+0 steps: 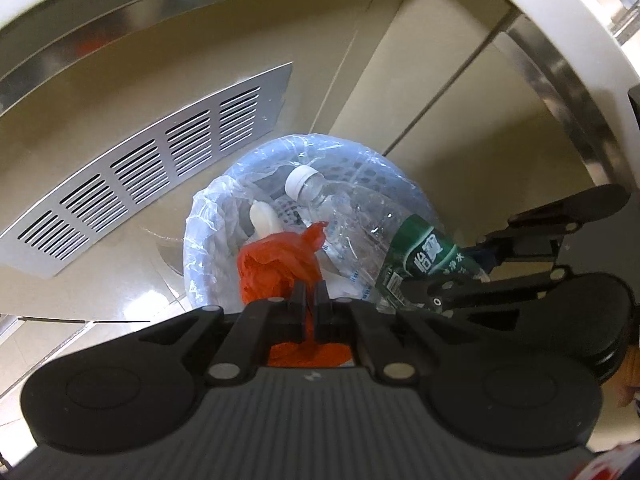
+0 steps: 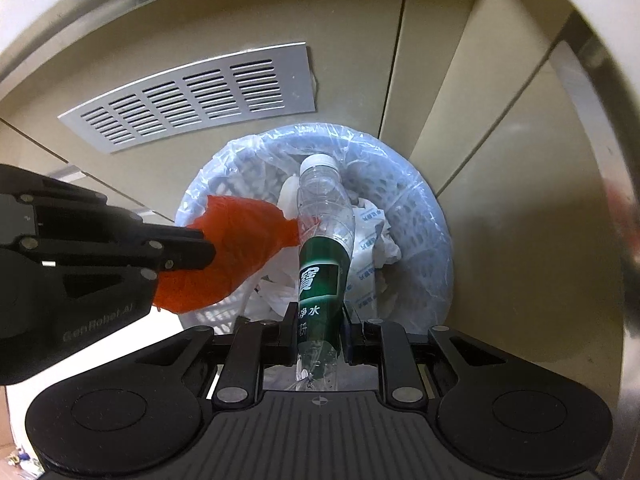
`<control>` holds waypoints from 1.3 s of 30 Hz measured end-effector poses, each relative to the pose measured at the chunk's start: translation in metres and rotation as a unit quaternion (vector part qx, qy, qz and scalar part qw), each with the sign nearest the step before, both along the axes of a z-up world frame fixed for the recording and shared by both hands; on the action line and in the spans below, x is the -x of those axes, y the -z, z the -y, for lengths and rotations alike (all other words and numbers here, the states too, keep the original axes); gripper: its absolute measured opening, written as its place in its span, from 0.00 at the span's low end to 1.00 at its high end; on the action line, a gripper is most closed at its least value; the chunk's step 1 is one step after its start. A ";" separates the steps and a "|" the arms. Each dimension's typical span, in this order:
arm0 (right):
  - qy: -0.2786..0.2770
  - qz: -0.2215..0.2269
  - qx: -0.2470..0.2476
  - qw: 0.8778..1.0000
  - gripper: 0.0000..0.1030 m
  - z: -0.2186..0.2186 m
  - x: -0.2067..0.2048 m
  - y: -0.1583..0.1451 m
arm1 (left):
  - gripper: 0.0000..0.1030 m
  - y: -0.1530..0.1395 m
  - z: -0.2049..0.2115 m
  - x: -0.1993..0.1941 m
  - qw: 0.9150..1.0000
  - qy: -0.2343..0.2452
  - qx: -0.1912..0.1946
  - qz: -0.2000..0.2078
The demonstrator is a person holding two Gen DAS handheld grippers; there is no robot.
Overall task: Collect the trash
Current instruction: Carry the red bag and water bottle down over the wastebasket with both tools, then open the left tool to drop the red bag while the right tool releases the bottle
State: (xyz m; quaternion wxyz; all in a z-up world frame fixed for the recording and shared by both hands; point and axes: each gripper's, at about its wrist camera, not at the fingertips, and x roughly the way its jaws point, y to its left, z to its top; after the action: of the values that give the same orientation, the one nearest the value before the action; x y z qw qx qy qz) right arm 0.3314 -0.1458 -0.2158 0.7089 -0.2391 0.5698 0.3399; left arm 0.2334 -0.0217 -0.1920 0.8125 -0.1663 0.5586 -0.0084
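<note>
1. Left hand-held gripper (image 1: 309, 294) clamped tight on orange plastic bag (image 1: 276, 264), above lined waste basket (image 2: 420, 216).
2. Right hand-held gripper (image 2: 318, 320) pinching crushed green-label bottle (image 2: 322, 240), cap toward basket.
3. Basket holds white scraps, probably tissue.

A beige, smooth cabinet front (image 2: 400, 60) fills the upper half of both frames, split by thin vertical seams into panels. A silver rectangular metal vent grille (image 2: 192, 96) with rows of dark slots sits on it at upper left. Above it a brushed steel strip (image 1: 160, 4) curves across the top under a white countertop edge (image 1: 560, 12), which bends down the right side. Glossy pale floor tiles (image 1: 120, 280) reflect light at the left of the left wrist frame.
</note>
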 end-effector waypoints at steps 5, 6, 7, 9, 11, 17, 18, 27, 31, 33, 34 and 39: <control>-0.006 0.004 0.002 1.000 0.20 -0.003 -0.001 0.007 | 0.02 0.002 -0.003 -0.002 1.000 -0.001 -0.009 0.001; -0.006 0.005 0.002 1.000 0.20 -0.004 -0.001 0.009 | 0.02 0.003 -0.003 -0.002 1.000 -0.002 -0.012 0.002; -0.007 0.006 0.001 1.000 0.20 -0.005 -0.001 0.010 | 0.02 0.004 -0.003 -0.003 1.000 -0.002 -0.014 0.001; -0.008 0.008 -0.001 1.000 0.20 -0.005 -0.001 0.013 | 0.02 0.007 -0.002 -0.004 1.000 -0.004 -0.018 0.000; -0.009 0.009 -0.003 1.000 0.20 -0.005 -0.002 0.018 | 0.02 0.008 -0.002 -0.004 1.000 -0.003 -0.027 0.000; -0.001 0.001 0.005 1.000 0.20 -0.003 -0.008 0.034 | 0.02 0.018 -0.003 -0.006 0.999 -0.011 -0.035 -0.003; 0.000 0.000 0.007 1.000 0.20 -0.003 -0.009 0.036 | 0.02 0.020 -0.003 -0.008 0.999 -0.012 -0.036 -0.004; 0.012 -0.011 0.015 1.000 0.19 -0.008 -0.018 0.053 | 0.02 0.034 -0.004 -0.017 0.999 -0.014 -0.045 -0.004; 0.023 -0.023 0.006 0.999 0.19 -0.010 -0.021 0.060 | 0.02 0.041 -0.002 -0.019 0.999 -0.012 -0.039 0.002; 0.024 -0.022 0.003 0.999 0.19 -0.009 -0.022 0.064 | 0.02 0.044 -0.001 -0.019 0.999 -0.010 -0.036 0.002; 0.026 -0.023 0.001 0.999 0.19 -0.008 -0.022 0.065 | 0.02 0.045 -0.001 -0.019 0.999 -0.009 -0.036 0.000; 0.032 -0.024 -0.011 0.999 0.20 -0.006 -0.023 0.064 | 0.02 0.044 -0.002 -0.017 0.999 -0.011 -0.031 -0.001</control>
State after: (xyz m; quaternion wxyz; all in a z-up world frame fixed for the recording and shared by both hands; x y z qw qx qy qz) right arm 0.3549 -0.1395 -0.2798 0.7081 -0.2047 0.5905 0.3288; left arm 0.2507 -0.0194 -0.2365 0.8168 -0.1468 0.5577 0.0181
